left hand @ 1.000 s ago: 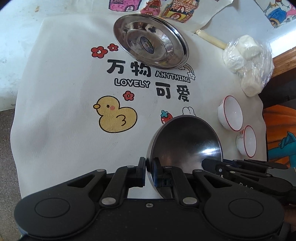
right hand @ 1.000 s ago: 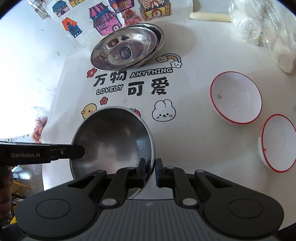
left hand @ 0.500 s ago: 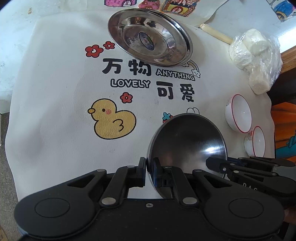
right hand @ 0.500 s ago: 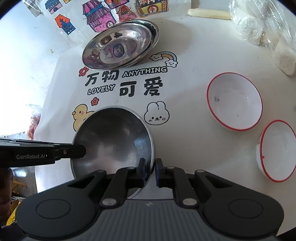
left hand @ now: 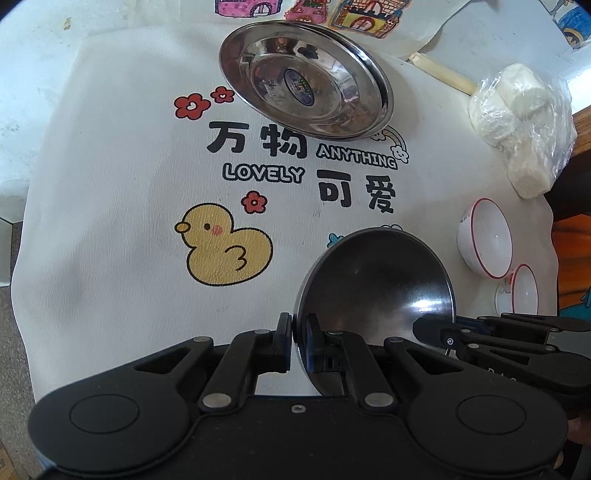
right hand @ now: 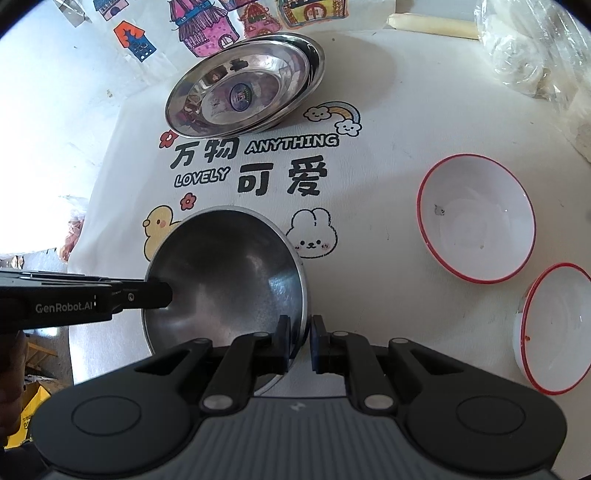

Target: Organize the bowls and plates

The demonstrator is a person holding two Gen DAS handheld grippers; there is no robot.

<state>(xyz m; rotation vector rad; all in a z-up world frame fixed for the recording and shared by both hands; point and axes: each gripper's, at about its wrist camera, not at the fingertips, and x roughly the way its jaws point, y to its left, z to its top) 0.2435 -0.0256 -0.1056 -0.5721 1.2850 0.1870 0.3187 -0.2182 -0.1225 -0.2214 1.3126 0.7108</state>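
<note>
A steel bowl [left hand: 373, 284] [right hand: 225, 273] is held above the printed cloth. My left gripper [left hand: 298, 341] is shut on its left rim. My right gripper [right hand: 298, 341] straddles its right rim, with the jaws slightly parted around the edge. Each gripper shows from the side in the other's view, the left [right hand: 162, 295] and the right [left hand: 421, 328]. Stacked steel plates [left hand: 303, 79] [right hand: 243, 83] lie at the far side. Two white bowls with red rims stand to the right, a larger one [right hand: 476, 218] [left hand: 487, 242] and a nearer one [right hand: 554, 325] [left hand: 524, 291].
A bag of white lumps [left hand: 521, 122] [right hand: 535, 48] lies at the far right. A pale stick [right hand: 432, 24] [left hand: 441, 72] lies behind the plates. The cloth [left hand: 110, 184] ends at the table's left and near edges.
The steel bowl and both grippers have drifted slightly toward the plates. The right gripper's jaws have parted a little around the rim.
</note>
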